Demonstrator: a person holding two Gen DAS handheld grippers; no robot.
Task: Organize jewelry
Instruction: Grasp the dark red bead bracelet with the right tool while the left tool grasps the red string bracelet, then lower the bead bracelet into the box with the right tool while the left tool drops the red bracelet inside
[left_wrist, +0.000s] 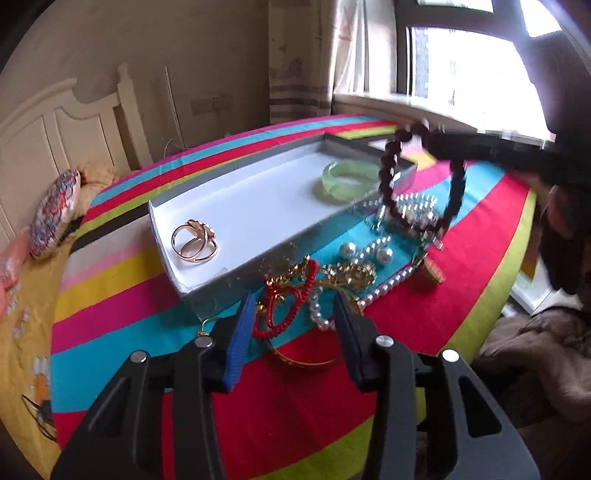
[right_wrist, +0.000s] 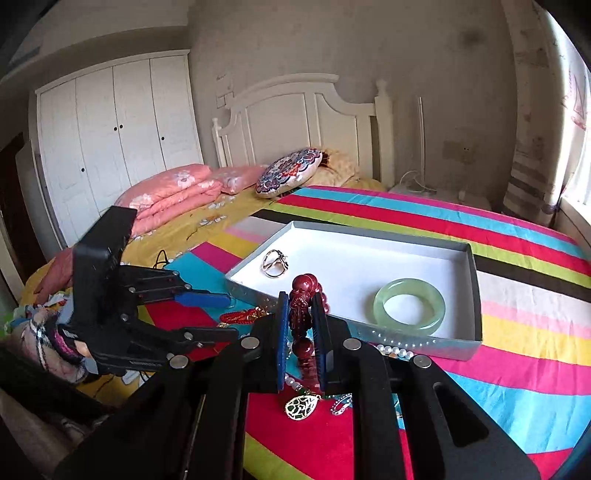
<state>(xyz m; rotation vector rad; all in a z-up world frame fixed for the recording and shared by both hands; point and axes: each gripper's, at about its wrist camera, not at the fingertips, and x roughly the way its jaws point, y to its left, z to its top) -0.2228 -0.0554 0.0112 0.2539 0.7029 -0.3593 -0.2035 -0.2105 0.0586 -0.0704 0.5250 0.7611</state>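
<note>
A shallow grey tray with a white floor (left_wrist: 236, 206) (right_wrist: 354, 273) lies on the striped bedspread. It holds a green jade bangle (left_wrist: 345, 181) (right_wrist: 408, 306) and gold rings (left_wrist: 194, 242) (right_wrist: 274, 263). My right gripper (right_wrist: 302, 310) (left_wrist: 439, 142) is shut on a dark red bead bracelet (right_wrist: 303, 295) (left_wrist: 388, 173), which hangs in the air by the tray's near edge. My left gripper (left_wrist: 293, 310) (right_wrist: 210, 317) is open, just above a red cord bracelet (left_wrist: 291, 306) in the jewelry pile. Pearl strands (left_wrist: 373, 295), pearl earrings (left_wrist: 365, 251) and a gold piece (left_wrist: 351, 273) lie there too.
A gold bangle (left_wrist: 306, 360) lies under my left gripper. A green and gold pendant (right_wrist: 302, 406) lies below my right gripper. A round patterned cushion (right_wrist: 290, 171), pink folded quilts (right_wrist: 173, 195), a white headboard (right_wrist: 295, 114) and a wardrobe (right_wrist: 114, 136) stand behind. A window (left_wrist: 461, 70) is at the right.
</note>
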